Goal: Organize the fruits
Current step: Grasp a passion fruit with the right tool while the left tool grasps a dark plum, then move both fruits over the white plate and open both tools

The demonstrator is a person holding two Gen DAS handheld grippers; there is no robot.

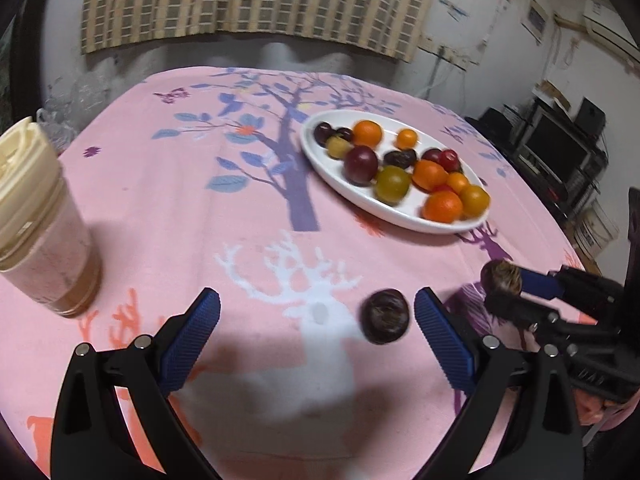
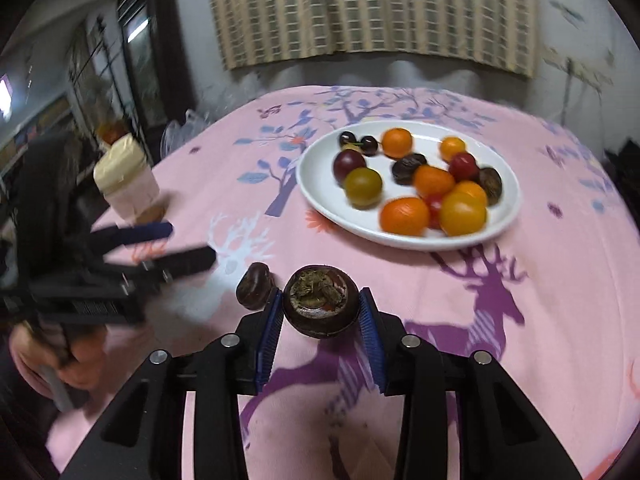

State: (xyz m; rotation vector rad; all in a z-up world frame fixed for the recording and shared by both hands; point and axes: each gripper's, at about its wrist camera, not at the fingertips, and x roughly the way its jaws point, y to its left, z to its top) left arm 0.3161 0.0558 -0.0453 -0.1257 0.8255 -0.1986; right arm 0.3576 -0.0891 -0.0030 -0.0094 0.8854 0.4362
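Leftmost, at nine o'clock: a plastic jar [image 1: 44, 224] with a cream lid, upright on the pink deer-print tablecloth [image 1: 180, 208]. Next, low in the left wrist view: left gripper [image 1: 316, 308], blue-padded fingers [image 1: 192, 336] spread wide apart, holding nothing. Between them, toward four o'clock and just beside the right-hand pad without clearly touching it: a dark wrinkled round fruit [image 1: 385, 317], resting on the cloth. Farther on, at one o'clock: a white oval plate [image 1: 320, 160] loaded with oranges, dark plums, a greenish plum and small red fruits. At far right, around three o'clock: right gripper [image 1: 500, 290], seen side-on with a dark brown fruit at its tip.

From the right wrist view, at six o'clock: right gripper [image 2: 322, 306] clamped on a mangosteen-like fruit [image 2: 320, 304], calyx end up, pads pressed on both sides. Just beside its left pad, at ten o'clock: the dark wrinkled round fruit [image 2: 254, 286]. At one o'clock: the white oval plate [image 2: 508, 208].
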